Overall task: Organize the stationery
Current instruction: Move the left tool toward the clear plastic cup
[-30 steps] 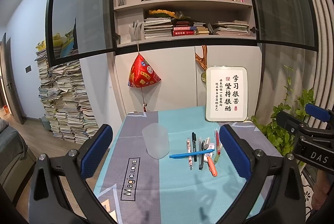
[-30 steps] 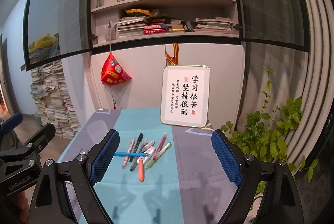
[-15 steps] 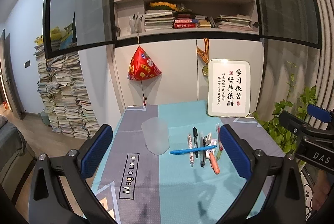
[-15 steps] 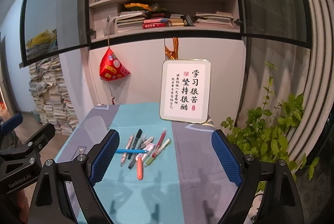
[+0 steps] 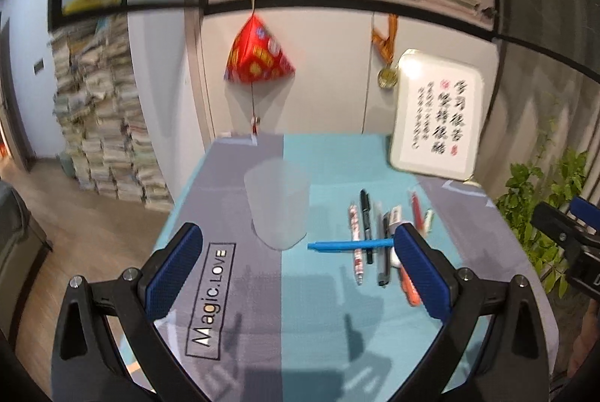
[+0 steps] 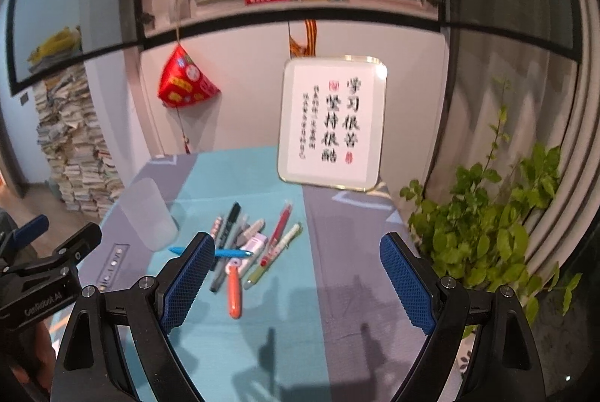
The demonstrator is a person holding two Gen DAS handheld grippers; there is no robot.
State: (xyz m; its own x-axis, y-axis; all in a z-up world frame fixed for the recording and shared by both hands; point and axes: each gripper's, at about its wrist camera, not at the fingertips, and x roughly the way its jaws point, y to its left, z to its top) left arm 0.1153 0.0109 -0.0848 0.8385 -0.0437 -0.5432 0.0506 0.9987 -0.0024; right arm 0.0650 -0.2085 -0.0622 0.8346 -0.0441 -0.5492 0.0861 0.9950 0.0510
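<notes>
A frosted plastic cup (image 5: 276, 205) (image 6: 147, 212) stands upright on the cloth-covered table (image 5: 318, 308). To its right lies a loose pile of several pens, with a blue pen (image 5: 348, 245) (image 6: 228, 253) laid crosswise, a black marker (image 5: 365, 214) (image 6: 229, 218), a red pen (image 6: 277, 227) and an orange utility knife (image 6: 234, 293). My left gripper (image 5: 298, 269) hovers open above the table's near side, short of the cup. My right gripper (image 6: 298, 284) is open too, held above and in front of the pile. Neither holds anything.
A framed calligraphy sign (image 6: 333, 122) leans at the table's back right. A red hanging ornament (image 5: 258, 55) dangles behind the table. A leafy plant (image 6: 487, 214) stands off the right edge. Stacks of paper (image 5: 101, 124) rise at the left wall.
Both grippers have tilted downward and moved closer to the table. The cup and pens now look larger and lie nearer the fingers. Nothing on the table has moved.
</notes>
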